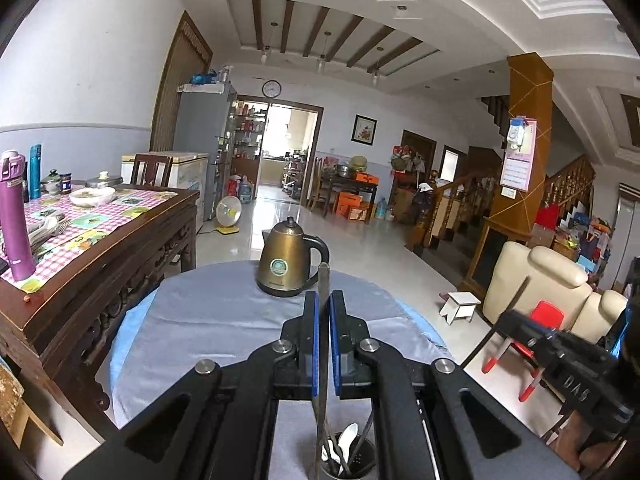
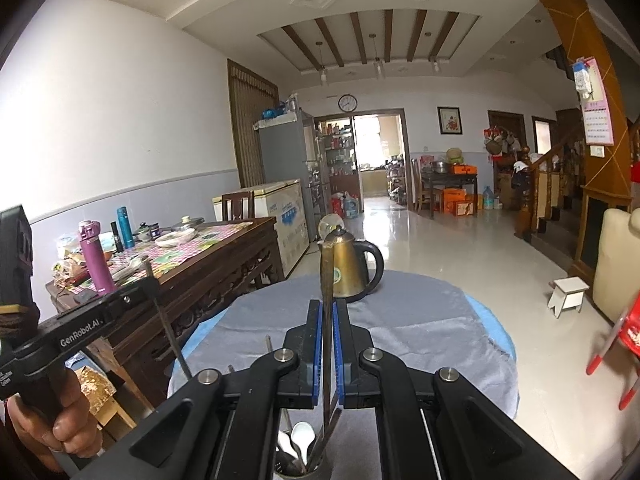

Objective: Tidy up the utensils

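My left gripper (image 1: 324,300) is shut on a thin grey metal utensil (image 1: 323,278) that stands upright. Its lower end reaches down toward a utensil cup (image 1: 362,466) holding white spoons (image 1: 347,442). My right gripper (image 2: 328,308) is shut on a brownish flat utensil handle (image 2: 327,264), also upright over the same cup (image 2: 294,470) with a white spoon (image 2: 302,438) in it. In the right wrist view, a hand holds the left gripper (image 2: 146,286) at the left. The right gripper (image 1: 508,318) shows at the right in the left wrist view.
A brass kettle (image 1: 286,260) stands at the far side of the round table with a grey cloth (image 1: 208,312). A wooden table (image 1: 120,232) with bottles and bowls is on the left. A white stool (image 1: 460,304), a red chair (image 1: 544,314) and a cream armchair (image 1: 520,272) are on the right.
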The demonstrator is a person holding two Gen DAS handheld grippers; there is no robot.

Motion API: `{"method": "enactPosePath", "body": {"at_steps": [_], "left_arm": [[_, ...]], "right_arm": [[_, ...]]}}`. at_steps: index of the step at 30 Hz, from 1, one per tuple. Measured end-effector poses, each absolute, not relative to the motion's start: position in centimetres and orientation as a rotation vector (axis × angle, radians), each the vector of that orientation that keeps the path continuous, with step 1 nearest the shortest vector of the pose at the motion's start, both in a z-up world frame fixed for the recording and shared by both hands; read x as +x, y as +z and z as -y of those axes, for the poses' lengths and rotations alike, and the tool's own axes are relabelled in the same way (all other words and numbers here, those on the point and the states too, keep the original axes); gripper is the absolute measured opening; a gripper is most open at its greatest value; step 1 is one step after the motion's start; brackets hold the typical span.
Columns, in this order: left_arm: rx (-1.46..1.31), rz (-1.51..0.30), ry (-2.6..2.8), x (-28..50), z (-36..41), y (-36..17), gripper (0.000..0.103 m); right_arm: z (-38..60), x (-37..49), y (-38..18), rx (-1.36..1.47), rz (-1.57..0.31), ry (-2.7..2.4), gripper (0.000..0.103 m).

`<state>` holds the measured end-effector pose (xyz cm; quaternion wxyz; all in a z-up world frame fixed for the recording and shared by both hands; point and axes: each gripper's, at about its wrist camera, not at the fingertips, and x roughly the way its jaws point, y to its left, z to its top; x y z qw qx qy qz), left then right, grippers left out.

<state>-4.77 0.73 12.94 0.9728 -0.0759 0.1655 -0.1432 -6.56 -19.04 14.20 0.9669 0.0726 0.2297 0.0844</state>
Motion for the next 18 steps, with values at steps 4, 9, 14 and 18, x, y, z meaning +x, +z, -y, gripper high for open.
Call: {"method": "enactPosePath", "body": {"at_steps": [4,9,14,18], "left_arm": [[-0.143,-0.328,-0.298,-4.9,0.1,12.9,0.005],[-0.145,-0.331,-0.306,-4.7,0.5,12.6,0.005],[-0.153,-0.313,-0.330,-4.6,0.8,12.3,0.005],[-0.158,-0.311,-0.347,-4.4,1.3,11.5,0.005]], "right_arm": [[18.5,-6.6,13.5,0.148,-0.482,0.190,0.006],[18.0,-6.3,12.7,0.154,-0.502,0.203,0.006],[17.9,-6.2,11.9,0.169,-0.524,0.210,0.006],[17.5,-6.2,11.2,0.173,-0.542,0.217,0.006]]}}
